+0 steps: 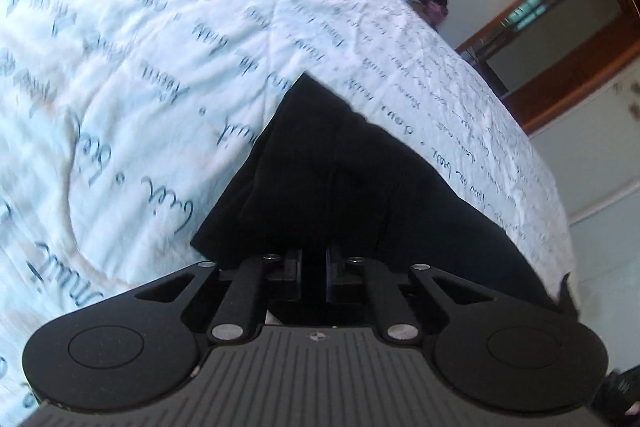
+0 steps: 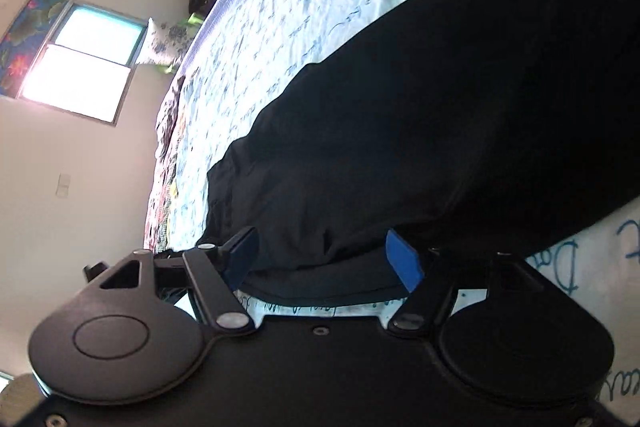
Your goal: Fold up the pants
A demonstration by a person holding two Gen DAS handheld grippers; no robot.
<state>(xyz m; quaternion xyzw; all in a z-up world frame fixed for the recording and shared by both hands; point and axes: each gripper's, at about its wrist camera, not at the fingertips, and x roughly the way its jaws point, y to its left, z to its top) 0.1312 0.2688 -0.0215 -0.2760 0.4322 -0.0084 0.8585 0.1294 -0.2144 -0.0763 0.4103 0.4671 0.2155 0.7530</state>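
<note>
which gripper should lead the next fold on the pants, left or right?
Left, probably. The left gripper is already shut on the black pants, which drape up from its fingers. The right gripper is open, its fingers straddling the cloth edge on the bedspread, gripping nothing.

The left gripper (image 1: 313, 267) has its 2 jaws nearly together, clamping dark cloth between them; the right gripper (image 2: 324, 259) has jaws spread wide.

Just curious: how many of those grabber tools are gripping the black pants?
1: the left gripper is shut on the black pants. The right gripper sits open around their edge.
</note>
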